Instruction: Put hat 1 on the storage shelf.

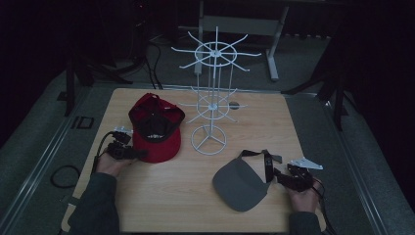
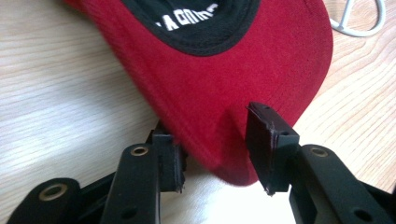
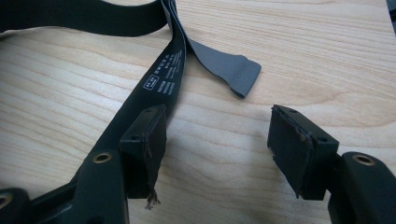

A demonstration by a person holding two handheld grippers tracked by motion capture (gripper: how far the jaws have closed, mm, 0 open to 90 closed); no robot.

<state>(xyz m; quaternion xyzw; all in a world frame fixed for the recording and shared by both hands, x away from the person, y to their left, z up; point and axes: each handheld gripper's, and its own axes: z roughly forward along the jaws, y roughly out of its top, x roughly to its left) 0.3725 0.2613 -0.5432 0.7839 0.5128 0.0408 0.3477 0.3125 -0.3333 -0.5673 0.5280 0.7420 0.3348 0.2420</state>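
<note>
High view: left tool [image 1: 131,152] lies low at the bench's [image 1: 195,205] left side, forearm entering from the bottom edge, tips at the brim of the red cap [image 1: 155,128], which lies beside the white wire rack [image 1: 211,98]. Right tool [image 1: 286,178] rests near the right edge, tips at the strap of the grey visor [image 1: 242,183].

Left gripper view: jaws well apart, straddling the cap [image 2: 243,70] brim edge; pads not pressing it.

Right gripper view: jaws wide, holding nothing; black visor strap [image 3: 163,79] runs past the left jaw, bare wood between the pads.
</note>
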